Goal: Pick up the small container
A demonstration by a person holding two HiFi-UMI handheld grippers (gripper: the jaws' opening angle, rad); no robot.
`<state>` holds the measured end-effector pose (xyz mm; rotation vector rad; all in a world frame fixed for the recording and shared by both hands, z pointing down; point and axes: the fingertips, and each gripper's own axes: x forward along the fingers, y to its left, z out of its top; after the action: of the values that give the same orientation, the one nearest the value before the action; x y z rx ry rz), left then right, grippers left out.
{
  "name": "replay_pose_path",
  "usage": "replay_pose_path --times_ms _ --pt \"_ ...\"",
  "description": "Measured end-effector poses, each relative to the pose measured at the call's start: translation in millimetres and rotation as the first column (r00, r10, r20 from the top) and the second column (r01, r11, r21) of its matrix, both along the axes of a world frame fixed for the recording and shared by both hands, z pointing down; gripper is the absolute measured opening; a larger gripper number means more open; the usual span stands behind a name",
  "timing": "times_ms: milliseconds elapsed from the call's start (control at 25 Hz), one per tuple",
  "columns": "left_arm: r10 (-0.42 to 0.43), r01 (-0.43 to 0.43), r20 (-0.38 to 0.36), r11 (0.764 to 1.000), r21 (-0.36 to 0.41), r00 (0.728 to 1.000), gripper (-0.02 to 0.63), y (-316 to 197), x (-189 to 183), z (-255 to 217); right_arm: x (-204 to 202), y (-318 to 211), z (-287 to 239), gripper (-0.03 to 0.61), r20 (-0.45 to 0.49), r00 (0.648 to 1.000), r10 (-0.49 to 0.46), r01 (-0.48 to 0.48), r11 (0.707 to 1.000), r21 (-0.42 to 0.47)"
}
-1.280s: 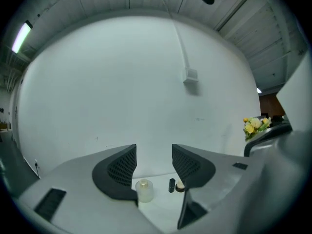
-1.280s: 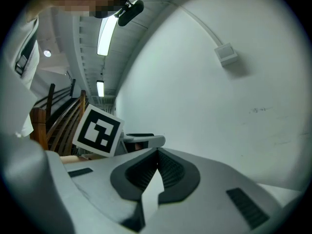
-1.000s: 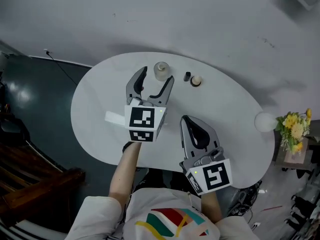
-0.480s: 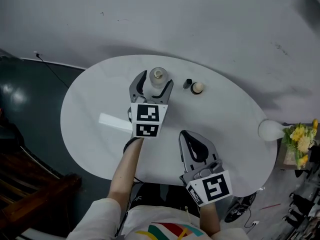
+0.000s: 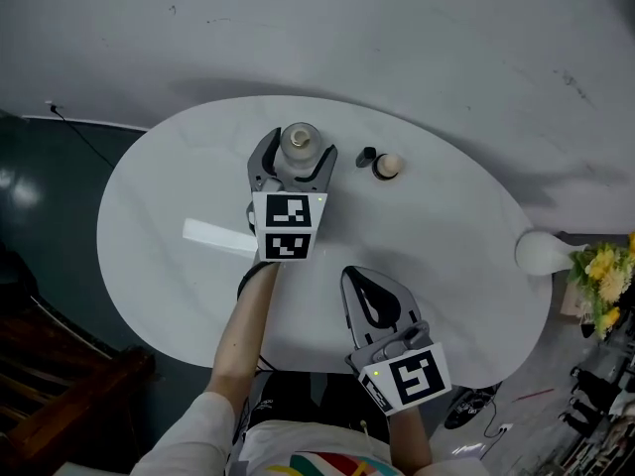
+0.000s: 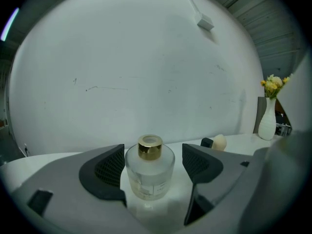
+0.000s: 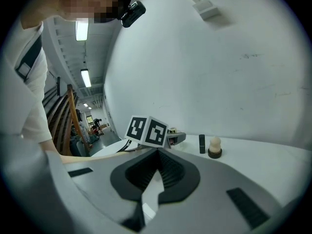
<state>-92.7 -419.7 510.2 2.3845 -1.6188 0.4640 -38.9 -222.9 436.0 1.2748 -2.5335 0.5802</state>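
Observation:
The small container [image 5: 300,143] is a frosted glass bottle with a gold cap, upright on the far side of the white oval table [image 5: 149,216]. My left gripper [image 5: 298,151] has a jaw on each side of it. In the left gripper view the container [image 6: 149,173] stands between the dark pads [image 6: 108,168], with a clear gap on the right side. These jaws are opening and do not press on it. My right gripper [image 5: 359,278] is shut and empty near the table's front edge; its closed jaws [image 7: 157,154] point toward the left gripper's marker cube.
A cream stopper on a dark base [image 5: 388,166] and a small black piece [image 5: 368,155] sit right of the container. A flat white strip [image 5: 213,237] lies on the table's left. A white vase [image 5: 544,252] with yellow flowers stands at the far right. Dark floor lies to the left.
My left gripper has moved forward, so the container now stands between its jaws instead of ahead of them. The right gripper has kept its place near the front edge.

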Motion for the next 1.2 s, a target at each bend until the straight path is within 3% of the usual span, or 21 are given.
replay_pose_path --times_ms 160,1200 --pt "-0.007 0.007 -0.028 1.0 -0.016 1.0 0.351 -4 -1 10 -4 0 10 0.011 -0.003 1.0 0.001 -0.001 1.0 -0.008" --pt "0.023 -0.025 -0.032 0.999 -0.04 0.999 0.35 -12 -3 28 -10 1 34 0.011 -0.006 1.0 0.013 -0.013 0.999 -0.048"
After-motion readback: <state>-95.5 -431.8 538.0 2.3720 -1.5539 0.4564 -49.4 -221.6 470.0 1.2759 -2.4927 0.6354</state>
